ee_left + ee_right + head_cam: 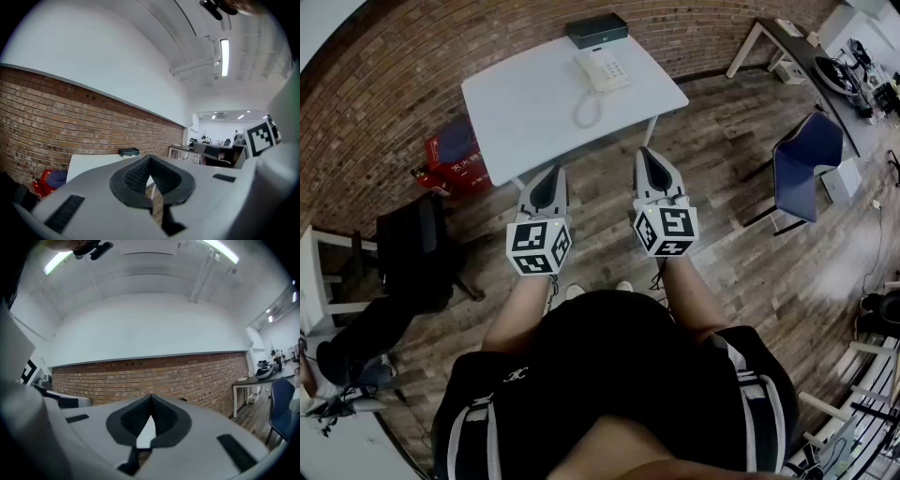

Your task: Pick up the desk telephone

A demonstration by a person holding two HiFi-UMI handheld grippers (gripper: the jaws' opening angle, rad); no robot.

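Observation:
A white desk telephone [602, 67] with a curled cord [586, 110] sits near the far right of a white table [525, 108] by the brick wall. My left gripper [553, 172] and right gripper [645, 155] are held side by side over the wooden floor, short of the table's near edge, well apart from the phone. Both are shut with nothing between the jaws. In the left gripper view the left gripper [150, 159] points at the table [89, 164]; the phone is hidden there. In the right gripper view the right gripper [151, 397] faces the brick wall.
A dark box [596, 30] lies on the table behind the phone, also seen as the box [128, 152]. Red boxes [450, 155] stand left of the table, a black chair [417, 248] further left. A blue chair [806, 164] and a second desk [806, 47] are at the right.

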